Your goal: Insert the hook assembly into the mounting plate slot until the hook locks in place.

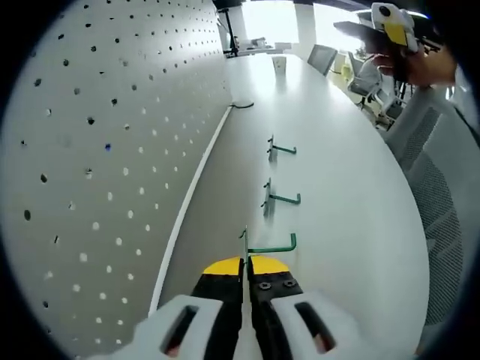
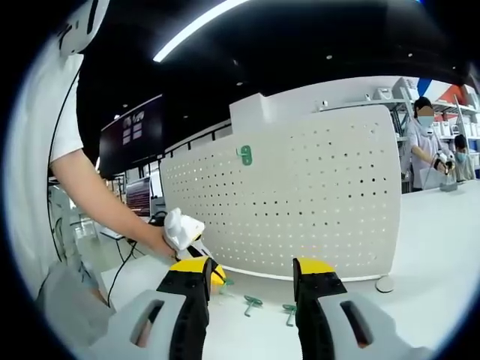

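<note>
Green hook point(image 1: 270, 247) pinched in left gripper point(image 1: 246, 283) jaws | right gripper point(image 2: 251, 279) jaws wide

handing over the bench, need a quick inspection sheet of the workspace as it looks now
surface: white table, bare around the hooks.
job's things: white pegboard standing upright on the table; one green hook already mounted near its top; three green hooks on the table, the near hook at the left gripper's fingers, the middle hook and far hook lying free.
clutter: small white cup at the far end.
grippers: left gripper fingers closed; right gripper open, holding nothing.
cables: dark cable at the board's base.
surroundings: office chairs, wall screen, people at a far bench.
</note>
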Available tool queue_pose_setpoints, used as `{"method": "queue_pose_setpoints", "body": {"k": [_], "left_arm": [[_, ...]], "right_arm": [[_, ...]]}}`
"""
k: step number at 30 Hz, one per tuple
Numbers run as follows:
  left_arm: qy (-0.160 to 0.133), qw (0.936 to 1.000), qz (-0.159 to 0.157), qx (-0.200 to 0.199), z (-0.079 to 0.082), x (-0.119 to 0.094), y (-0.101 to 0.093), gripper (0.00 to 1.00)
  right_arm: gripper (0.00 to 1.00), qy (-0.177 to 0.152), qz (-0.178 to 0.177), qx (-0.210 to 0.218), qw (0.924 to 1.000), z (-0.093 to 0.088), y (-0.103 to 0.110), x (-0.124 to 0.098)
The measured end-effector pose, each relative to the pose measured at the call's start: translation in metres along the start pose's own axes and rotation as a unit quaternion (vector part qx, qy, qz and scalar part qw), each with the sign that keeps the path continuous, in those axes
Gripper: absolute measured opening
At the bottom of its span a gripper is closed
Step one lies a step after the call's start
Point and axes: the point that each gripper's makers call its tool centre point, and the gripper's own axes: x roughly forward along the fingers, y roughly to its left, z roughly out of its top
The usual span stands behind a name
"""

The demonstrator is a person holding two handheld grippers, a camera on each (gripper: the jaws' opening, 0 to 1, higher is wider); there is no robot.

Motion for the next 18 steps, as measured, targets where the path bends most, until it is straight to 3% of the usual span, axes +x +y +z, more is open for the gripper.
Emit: {"method": "queue_pose_setpoints", "body": {"k": [18], "left_arm": [[-0.041, 0.999, 0.016, -0.007, 0.015, -0.014, -0.001, 0.01]], "right_arm": [[0.42, 0.002, 0.007, -0.007, 1.0, 0.0, 0.003, 0.002]]}}
